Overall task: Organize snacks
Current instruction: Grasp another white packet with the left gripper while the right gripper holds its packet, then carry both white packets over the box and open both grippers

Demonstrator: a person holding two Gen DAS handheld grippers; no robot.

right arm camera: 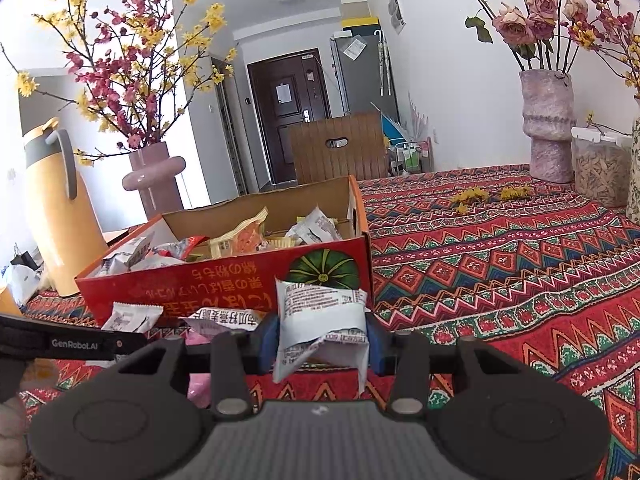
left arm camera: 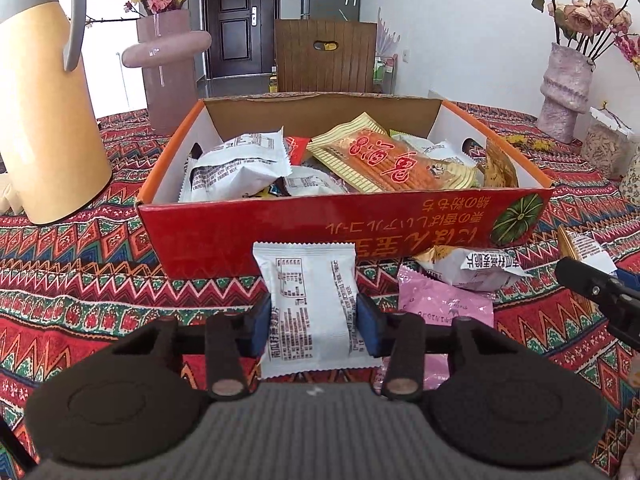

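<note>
The left gripper pinches a white snack packet just in front of the red box of snacks on the patterned tablecloth. The right gripper squeezes another crumpled white packet near the box's front right corner.

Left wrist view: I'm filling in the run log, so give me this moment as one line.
left gripper: shut on white snack packet | right gripper: shut on crumpled white packet | red snack box: ahead, partly filled
</note>
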